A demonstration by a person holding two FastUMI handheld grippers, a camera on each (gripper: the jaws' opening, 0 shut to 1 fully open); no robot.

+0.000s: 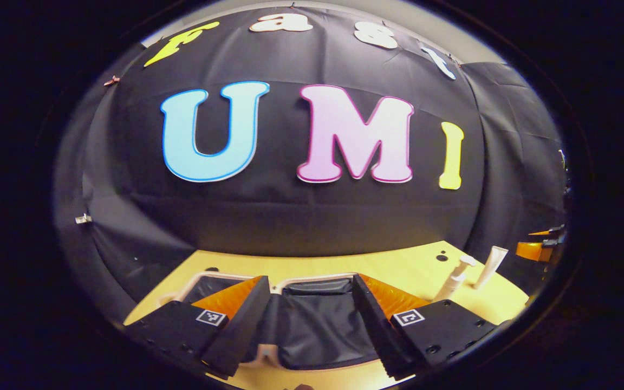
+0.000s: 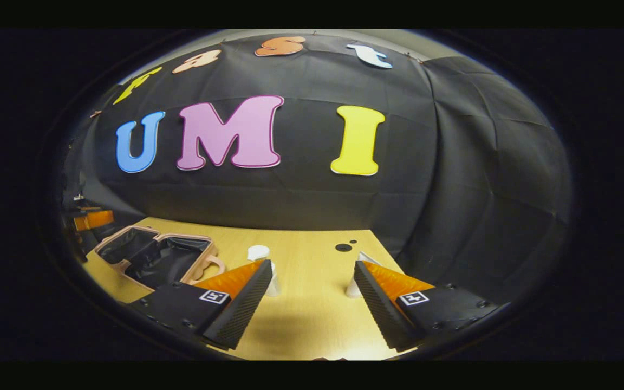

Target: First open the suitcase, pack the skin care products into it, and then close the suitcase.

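Your left gripper (image 1: 309, 319) hangs fingers wide over the open suitcase (image 1: 312, 325). Your right gripper (image 2: 308, 303) is also wide; pump bottle (image 2: 260, 265) and tube (image 2: 356, 273) stand just beyond on the table (image 2: 306, 319).

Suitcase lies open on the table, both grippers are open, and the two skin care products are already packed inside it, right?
Not quite. The pump bottle and the tube stand on the table beside the suitcase, not inside it, as the right gripper view shows. The suitcase is open, and the left gripper and right gripper are open.
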